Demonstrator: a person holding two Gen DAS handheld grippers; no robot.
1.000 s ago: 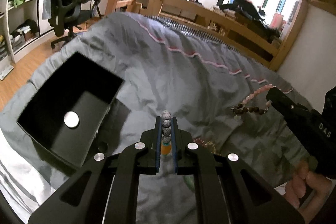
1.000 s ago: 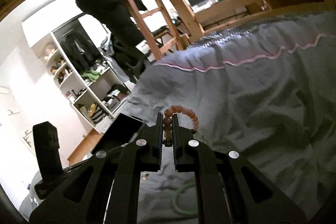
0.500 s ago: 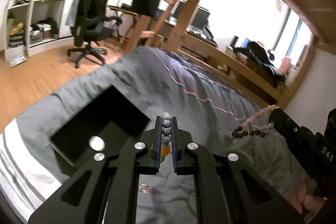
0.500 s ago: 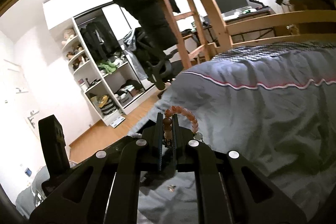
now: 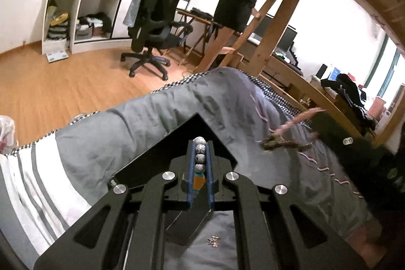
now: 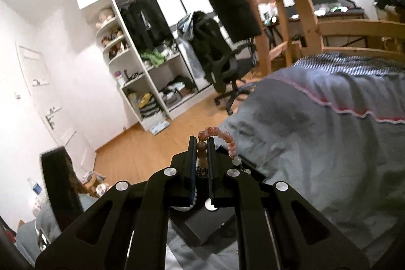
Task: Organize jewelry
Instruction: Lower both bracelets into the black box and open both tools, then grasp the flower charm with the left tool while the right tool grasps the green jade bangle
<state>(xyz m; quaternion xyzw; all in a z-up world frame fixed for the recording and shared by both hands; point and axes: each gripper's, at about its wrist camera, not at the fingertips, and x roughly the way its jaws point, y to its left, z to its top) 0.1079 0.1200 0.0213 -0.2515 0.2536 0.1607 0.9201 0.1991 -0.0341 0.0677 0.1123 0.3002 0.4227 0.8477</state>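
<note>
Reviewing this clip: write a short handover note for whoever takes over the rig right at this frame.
Left gripper: jaws shut on a speckled bead bracelet, held above the black box.
Right gripper: jaws shut on a pink bead bracelet, with the box's edge below it.
The box sits on the grey bed cover. A small trinket lies loose on the cover near the left gripper.
Done: both bracelets picked up.
Left: lower each bracelet into the box and release, then probably collect the trinket.

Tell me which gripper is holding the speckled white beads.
The left gripper: its bracelet has white black-speckled beads, while the right gripper clamps a reddish-brown strand.
</note>
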